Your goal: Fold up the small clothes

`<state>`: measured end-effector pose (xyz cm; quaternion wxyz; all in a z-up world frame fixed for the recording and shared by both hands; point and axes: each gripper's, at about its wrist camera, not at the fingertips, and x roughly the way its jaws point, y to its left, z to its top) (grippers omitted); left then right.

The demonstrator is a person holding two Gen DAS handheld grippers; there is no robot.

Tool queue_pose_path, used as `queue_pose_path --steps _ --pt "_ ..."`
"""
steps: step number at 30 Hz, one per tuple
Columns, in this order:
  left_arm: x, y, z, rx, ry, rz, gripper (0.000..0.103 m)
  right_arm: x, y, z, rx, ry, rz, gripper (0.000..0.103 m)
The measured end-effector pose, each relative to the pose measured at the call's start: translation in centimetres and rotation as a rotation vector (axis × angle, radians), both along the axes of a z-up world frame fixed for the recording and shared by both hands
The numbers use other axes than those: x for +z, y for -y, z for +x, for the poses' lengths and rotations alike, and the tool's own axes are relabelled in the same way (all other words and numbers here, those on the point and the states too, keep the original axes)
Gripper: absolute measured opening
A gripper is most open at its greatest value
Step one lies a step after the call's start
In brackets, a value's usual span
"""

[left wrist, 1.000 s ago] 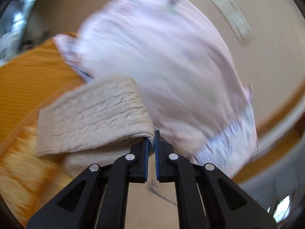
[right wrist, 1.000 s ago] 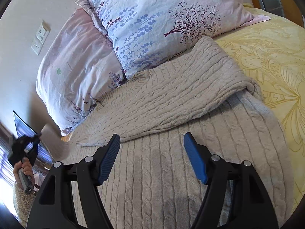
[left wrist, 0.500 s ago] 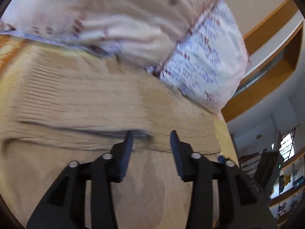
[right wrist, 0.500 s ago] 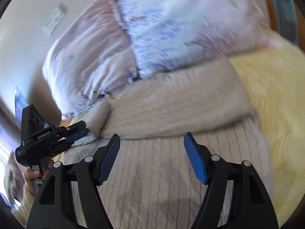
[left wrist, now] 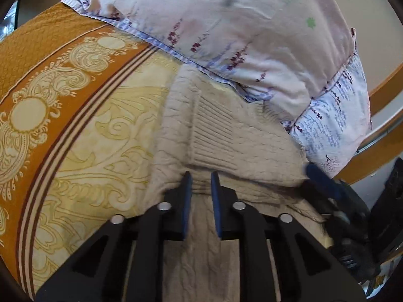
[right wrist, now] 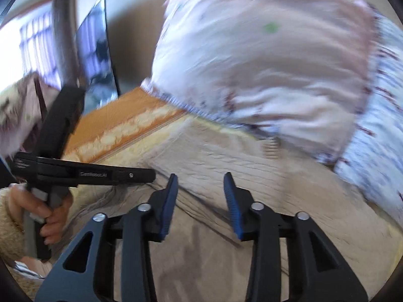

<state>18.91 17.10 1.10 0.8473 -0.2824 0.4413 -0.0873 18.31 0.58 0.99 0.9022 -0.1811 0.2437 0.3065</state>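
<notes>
A beige cable-knit sweater [left wrist: 226, 136] lies on the bed with a sleeve folded across it, its top tucked against the pillows. My left gripper [left wrist: 200, 176] sits low on the near folded edge. Its jaws are closing, and a ridge of knit is pinched between the pads. In the right wrist view the picture is blurred. My right gripper [right wrist: 200, 176] hangs over the sweater [right wrist: 252, 166] with its jaws closing; the pads stand apart and press nothing. The left gripper [right wrist: 148, 175] is beside it on the left, held by a hand [right wrist: 47, 214].
Two floral pillows [left wrist: 252, 25] lie against the sweater's far edge. A yellow and orange patterned bedspread [left wrist: 88, 125] spreads to the left. A wooden bed frame [left wrist: 385, 80] runs behind at the right. A dark screen [right wrist: 98, 50] stands by the wall.
The left gripper let go of the sleeve cuff, sank onto the folded edge and narrowed its jaws there. The right gripper swung left towards the left one, rolled, and its jaws narrowed.
</notes>
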Motion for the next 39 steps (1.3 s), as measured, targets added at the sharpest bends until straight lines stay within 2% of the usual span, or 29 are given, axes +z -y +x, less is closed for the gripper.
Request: queue_pose_path --steps 4,7,11,13,15,19,20,22,23,24,25,27,28,29,30,32,35,39 --pt "-0.4 -0.4 0.1 -0.007 -0.002 -0.017 0.013 -2.4 -2.3 1.4 -0.016 -0.009 -0.117 0.037" --pt "-0.6 -0.7 0.1 -0.010 0.003 -0.028 0.013 -3.0 -2.5 1.6 -0.036 0.017 -0.145 0.037" --pt "-0.7 -0.7 0.2 -0.008 0.004 -0.037 0.013 -2.9 -2.5 1.5 -0.082 0.047 -0.161 0.013" --pt "-0.7 -0.8 0.2 -0.004 0.002 -0.045 0.013 -2.4 -1.6 1.9 -0.101 0.031 -0.099 0.010" --pt "-0.7 -0.8 0.2 -0.002 0.000 -0.050 0.013 -1.3 0.1 2.1 -0.147 0.020 0.011 0.009" --pt "-0.7 -0.7 0.2 -0.003 0.001 -0.054 0.013 1.3 7.3 1.5 -0.311 -0.010 0.327 0.007" --pt "-0.7 -0.7 0.2 -0.004 0.003 -0.054 0.016 1.7 10.7 0.7 -0.388 -0.018 0.438 0.007" --pt "-0.6 -0.6 0.1 -0.014 0.014 -0.064 0.023 1.4 15.4 -0.6 -0.500 -0.029 0.555 0.007" --pt "-0.4 -0.4 0.1 -0.025 0.025 -0.071 0.031 0.8 17.6 -1.4 -0.561 -0.040 0.593 0.007" --pt "-0.3 -0.2 0.1 -0.034 0.034 -0.074 0.040 -0.2 19.9 -2.1 -0.634 -0.068 0.607 0.007" --pt "-0.1 0.1 0.0 -0.046 0.044 -0.072 0.044 -1.2 21.3 -2.4 -0.666 -0.112 0.602 0.007" --pt "0.3 0.7 -0.3 -0.067 0.059 -0.062 0.059 -2.9 24.0 -2.9 -0.710 -0.211 0.614 0.008" --pt "0.4 1.0 -0.4 -0.073 0.063 -0.060 0.061 -3.2 25.3 -3.2 -0.717 -0.251 0.650 0.009" --pt "0.6 1.1 -0.8 -0.077 0.069 -0.058 0.064 -3.1 26.5 -3.4 -0.711 -0.270 0.699 0.015" --pt "0.8 1.2 -1.0 -0.080 0.075 -0.059 0.064 -2.8 27.2 -3.5 -0.706 -0.274 0.732 0.032" --pt "1.3 1.0 -1.7 -0.089 0.094 -0.065 0.064 -2.0 29.1 -3.2 -0.713 -0.268 0.800 0.044" --pt "2.0 0.4 -3.2 -0.086 0.114 -0.030 0.064 -1.8 30.5 -1.2 -0.708 -0.329 0.839 0.044" --pt "2.2 -0.5 -5.1 -0.082 0.115 0.048 0.064 -3.2 30.8 1.0 -0.734 -0.429 0.827 0.040"
